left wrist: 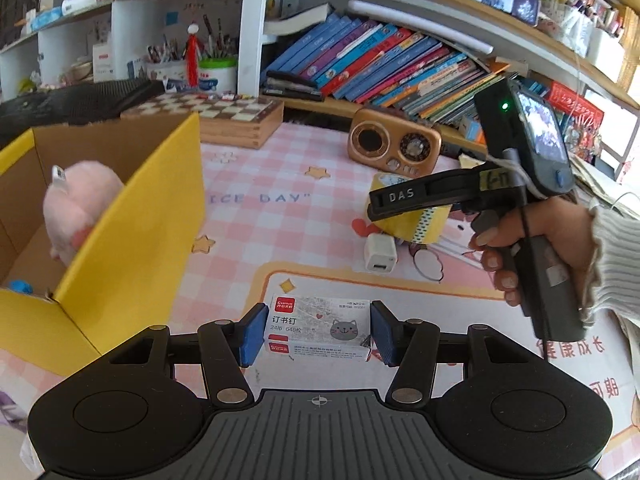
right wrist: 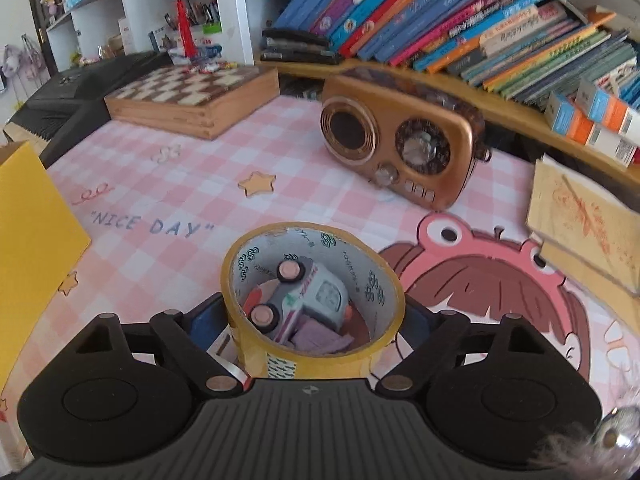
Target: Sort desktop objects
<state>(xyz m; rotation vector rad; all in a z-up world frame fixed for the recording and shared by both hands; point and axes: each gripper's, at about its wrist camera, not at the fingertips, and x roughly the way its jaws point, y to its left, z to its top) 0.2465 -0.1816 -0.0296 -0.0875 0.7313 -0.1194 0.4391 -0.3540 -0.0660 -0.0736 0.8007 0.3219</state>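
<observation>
Between the blue pads of the left tongs (left wrist: 318, 334), gripping a small staple box (left wrist: 318, 330) by its two short ends, lifted clear of the pink checked worktop (left wrist: 272, 220). Hovering just right of the yellow cardboard box (left wrist: 132, 248), its tall flap edge standing close to the left pad; holding a pink plush toy (left wrist: 78, 208) inside. Leaving open worktop ahead, up to the wooden chessboard (left wrist: 236, 118) and copper radio (left wrist: 394, 146) at the back edge under the bookshelf.

Showing only in the left view: a white charger cube (left wrist: 380, 258) lying near the tape, and a hand (left wrist: 540, 248) holding the right tool from the side.

Straddling the yellow tape roll (right wrist: 312, 300) with the right tongs (right wrist: 312, 332), spread wide, jaws either side of it; pad contact hidden behind the roll, so grip impossible to tell. Showing only in the right view: a toy ambulance (right wrist: 304, 300) lying on its side inside the roll's core, and a stack of worn paper (right wrist: 580, 216) crowding the right edge.
</observation>
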